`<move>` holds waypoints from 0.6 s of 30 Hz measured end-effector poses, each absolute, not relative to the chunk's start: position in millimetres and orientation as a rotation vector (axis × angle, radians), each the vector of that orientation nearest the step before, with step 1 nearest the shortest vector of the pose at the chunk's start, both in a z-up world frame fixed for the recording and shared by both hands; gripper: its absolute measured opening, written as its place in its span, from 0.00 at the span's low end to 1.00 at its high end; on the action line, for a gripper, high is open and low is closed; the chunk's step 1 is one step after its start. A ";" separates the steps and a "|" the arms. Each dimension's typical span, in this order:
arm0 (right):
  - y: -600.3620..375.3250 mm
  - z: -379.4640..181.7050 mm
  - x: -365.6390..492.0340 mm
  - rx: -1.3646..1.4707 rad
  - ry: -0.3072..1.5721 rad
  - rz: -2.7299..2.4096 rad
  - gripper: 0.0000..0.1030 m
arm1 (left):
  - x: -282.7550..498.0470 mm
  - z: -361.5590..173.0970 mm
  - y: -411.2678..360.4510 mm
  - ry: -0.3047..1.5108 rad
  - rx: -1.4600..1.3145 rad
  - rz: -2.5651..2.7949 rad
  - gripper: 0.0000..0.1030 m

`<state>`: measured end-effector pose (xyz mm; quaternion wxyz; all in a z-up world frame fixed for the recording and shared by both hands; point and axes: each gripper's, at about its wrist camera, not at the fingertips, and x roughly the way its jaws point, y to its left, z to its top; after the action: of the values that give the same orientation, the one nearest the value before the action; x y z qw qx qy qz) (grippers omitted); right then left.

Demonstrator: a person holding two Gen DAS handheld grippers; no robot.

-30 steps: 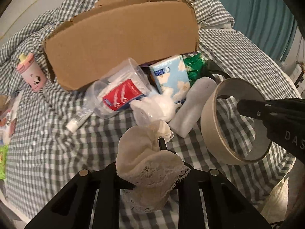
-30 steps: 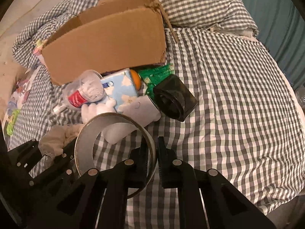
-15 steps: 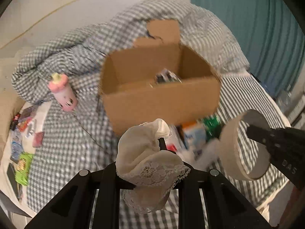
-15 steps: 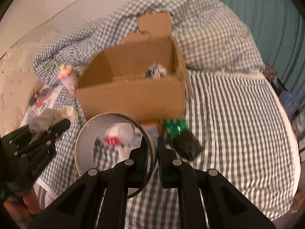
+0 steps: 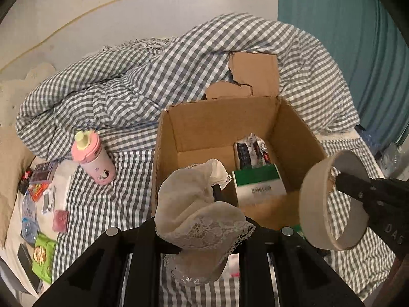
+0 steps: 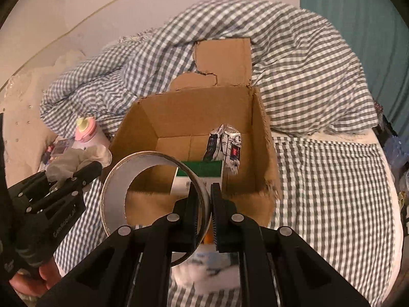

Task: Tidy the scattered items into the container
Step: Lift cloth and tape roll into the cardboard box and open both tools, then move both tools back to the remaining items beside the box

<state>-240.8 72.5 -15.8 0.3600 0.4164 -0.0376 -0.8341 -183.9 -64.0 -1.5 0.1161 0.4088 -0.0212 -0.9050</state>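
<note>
Box: the cardboard box (image 5: 219,130) now sits just ahead of and below both of your grippers, its open top facing them. A second ago you saw only its outer wall from low down; now you look into it.
Inside the box: a green-and-white carton (image 5: 258,181) and a crumpled foil packet (image 5: 251,151) lie on the floor, on the side nearer your right gripper.
Left gripper: your left gripper (image 5: 204,220) is pinched shut on a lace-trimmed cloth (image 5: 196,204), which bunches above the jaws and hangs down below them. It hovers at the near wall of the box.
Right gripper: your right gripper (image 6: 209,215) is pressed together on the wall of a tape roll (image 6: 153,202), one finger inside the ring and one outside. The ring stands out to its left, over the near edge of the box.
What changed: both hands have come up and forward from the pile, each carrying its item with an unchanged grip.
What it means: I judge you are almost ready to drop; carry both a little further over the opening first, or the cloth may catch on the near wall.
Left behind: a pink bottle (image 5: 93,158) stands well to the left of your left gripper, with small packets (image 5: 43,255) beyond it at the bed's edge. More items show blurred beneath your right gripper.
</note>
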 end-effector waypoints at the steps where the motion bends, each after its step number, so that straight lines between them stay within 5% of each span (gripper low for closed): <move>1: 67.3 -18.1 -249.7 1.081 -0.103 -2.150 0.08 | -190.3 -3.0 -65.3 -0.063 1.198 -2.647 0.18; 3: 59.9 -21.8 -263.5 1.094 -0.100 -2.157 0.09 | -203.1 -7.8 -68.2 -0.057 1.209 -2.646 0.25; 5: 55.3 -26.2 -275.8 1.100 -0.101 -2.187 0.13 | -218.0 -16.1 -70.3 -0.060 1.226 -2.633 0.43; 6: 52.9 -28.9 -280.2 1.116 -0.088 -2.204 0.34 | -220.9 -18.2 -70.1 -0.062 1.225 -2.636 0.64; 7: 53.0 -30.7 -282.7 1.126 -0.080 -2.230 0.68 | -224.8 -21.8 -69.5 -0.076 1.213 -2.644 0.86; 9: 58.5 -29.9 -280.2 1.088 -0.073 -2.315 0.83 | -225.6 -25.0 -66.9 -0.112 1.178 -2.633 0.99; 18: 85.2 -21.0 -264.1 1.056 -0.064 -2.364 0.83 | -219.1 -25.4 -43.4 -0.189 1.183 -2.661 1.00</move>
<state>-264.1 85.2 -21.0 0.2725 0.3924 -0.0239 -0.8782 -219.1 -43.4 -25.4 0.1113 0.4029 -0.0644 -0.9062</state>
